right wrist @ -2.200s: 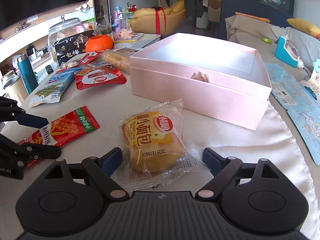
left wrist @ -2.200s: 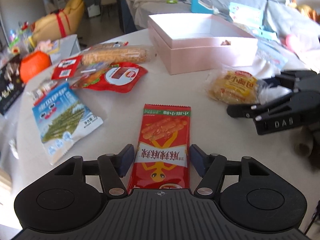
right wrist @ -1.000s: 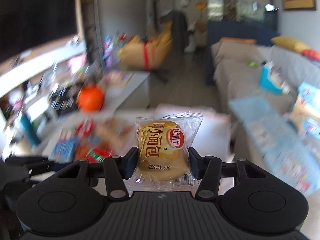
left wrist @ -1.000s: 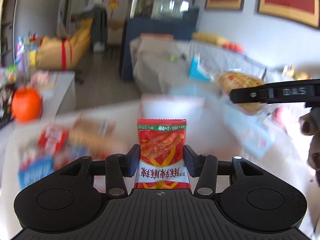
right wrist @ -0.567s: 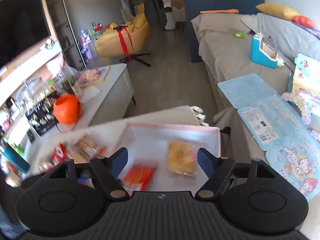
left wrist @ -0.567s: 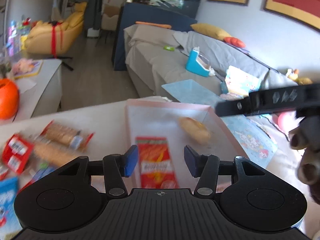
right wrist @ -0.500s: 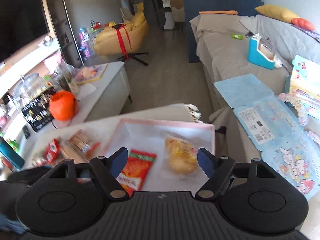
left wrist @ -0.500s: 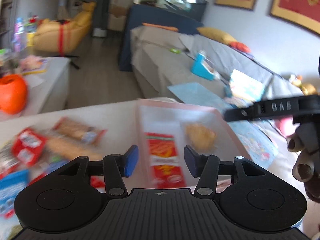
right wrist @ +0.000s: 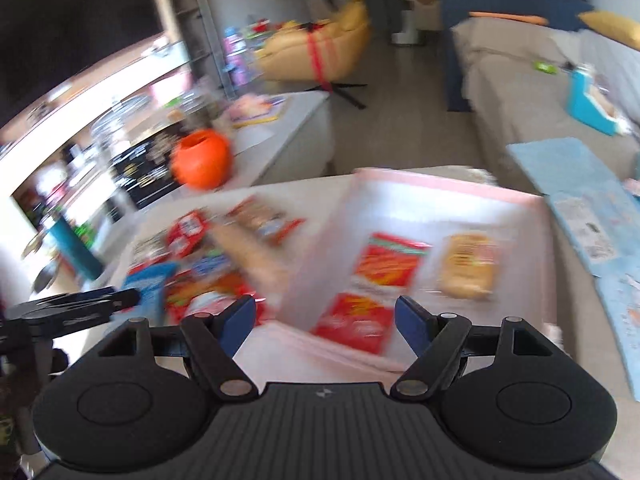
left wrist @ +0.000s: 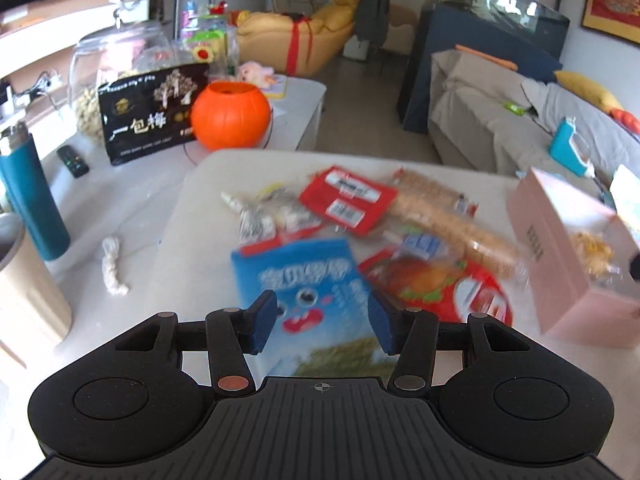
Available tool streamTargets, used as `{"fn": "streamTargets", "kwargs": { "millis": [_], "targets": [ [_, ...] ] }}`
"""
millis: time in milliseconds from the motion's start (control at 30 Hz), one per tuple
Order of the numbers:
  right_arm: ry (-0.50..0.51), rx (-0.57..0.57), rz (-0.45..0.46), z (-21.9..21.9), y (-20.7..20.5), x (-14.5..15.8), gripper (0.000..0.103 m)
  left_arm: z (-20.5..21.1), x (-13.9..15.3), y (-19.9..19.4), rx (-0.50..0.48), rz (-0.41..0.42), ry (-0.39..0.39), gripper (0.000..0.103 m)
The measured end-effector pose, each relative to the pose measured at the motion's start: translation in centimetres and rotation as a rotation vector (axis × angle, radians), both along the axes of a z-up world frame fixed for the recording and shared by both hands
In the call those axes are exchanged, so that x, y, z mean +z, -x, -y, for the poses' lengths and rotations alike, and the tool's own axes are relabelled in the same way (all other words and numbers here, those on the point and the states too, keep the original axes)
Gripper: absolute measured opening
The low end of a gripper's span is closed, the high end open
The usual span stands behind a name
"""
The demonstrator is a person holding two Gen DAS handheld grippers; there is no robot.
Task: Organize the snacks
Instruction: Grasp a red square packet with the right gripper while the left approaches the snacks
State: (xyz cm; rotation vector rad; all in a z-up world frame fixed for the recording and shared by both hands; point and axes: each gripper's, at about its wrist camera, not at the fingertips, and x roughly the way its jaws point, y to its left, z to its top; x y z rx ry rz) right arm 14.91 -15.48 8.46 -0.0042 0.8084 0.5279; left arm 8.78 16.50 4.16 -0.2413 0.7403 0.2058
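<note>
— Snacks first: through the left wrist camera, what do we have before our left tongs (left wrist: 322, 322)?

— We hold them wide apart with nothing between them. A blue packet (left wrist: 304, 280) lies flat on the white table (left wrist: 172, 236) just ahead, showing in the gap between the two blue pads (left wrist: 264, 316). Ahead and to the right of the tips we see a red packet (left wrist: 448, 284), and beyond it a long bag of biscuits (left wrist: 452, 224), a small red pack (left wrist: 348, 200) and some silvery wrapped sweets (left wrist: 260, 220). The pink box (left wrist: 560, 264) stands far to the right, with a yellow bun (left wrist: 592, 252) showing inside it. Far ahead to the left sits an orange pumpkin pot (left wrist: 230, 114).

— And the right wrist camera?

— It is blurred, but we can tell our right tongs (right wrist: 326, 322) are spread wide too and carry nothing. Straight ahead between the pads the pink box (right wrist: 532, 280) lies open; in it a red packet with orange print (right wrist: 372, 288) rests beside the yellow bun (right wrist: 468, 266), the bun to the right. To the left of the tips we see the loose pile on the table, and at the far left edge the left tongs (right wrist: 124, 300) reach toward the blue packet (right wrist: 148, 284).
</note>
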Motion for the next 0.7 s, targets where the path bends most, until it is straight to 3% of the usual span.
{"fn": "streamTargets", "kwargs": {
  "millis": [67, 167, 200, 367, 533, 600, 700],
  "targets": [
    [0.009, 0.058, 0.009, -2.5, 0.5, 0.1, 0.077, -0.3, -0.6, 0.1, -0.023, -0.016, -0.009, 0.056],
    [0.041, 0.121, 0.031, -6.2, 1.1, -0.2, 0.077, -1.0, -1.5, 1.0, -0.024, 0.001, -0.117, 0.058],
    [0.050, 0.139, 0.032, -7.3, 1.2, -0.4, 0.077, -1.5, -1.7, 1.2, -0.012, 0.008, -0.120, 0.059],
    [0.096, 0.190, 0.025, -11.8, -0.5, -1.8, 0.077, -5.2, -1.7, 1.7, -0.014, 0.078, 0.068, 0.055],
    [0.136, 0.155, 0.001, -14.9, -4.0, -3.1, 0.077, -8.4, -0.3, -0.6, 0.067, 0.149, 0.161, 0.055],
    [0.136, 0.165, 0.001, -15.8, -4.2, -3.6, 0.077, -8.8, -0.3, -3.3, 0.062, 0.110, 0.132, 0.055],
    [0.145, 0.204, -0.018, -17.0, -4.1, -4.2, 0.077, -8.4, -2.0, -7.7, 0.027, -0.031, 0.072, 0.060]
  ]
}}
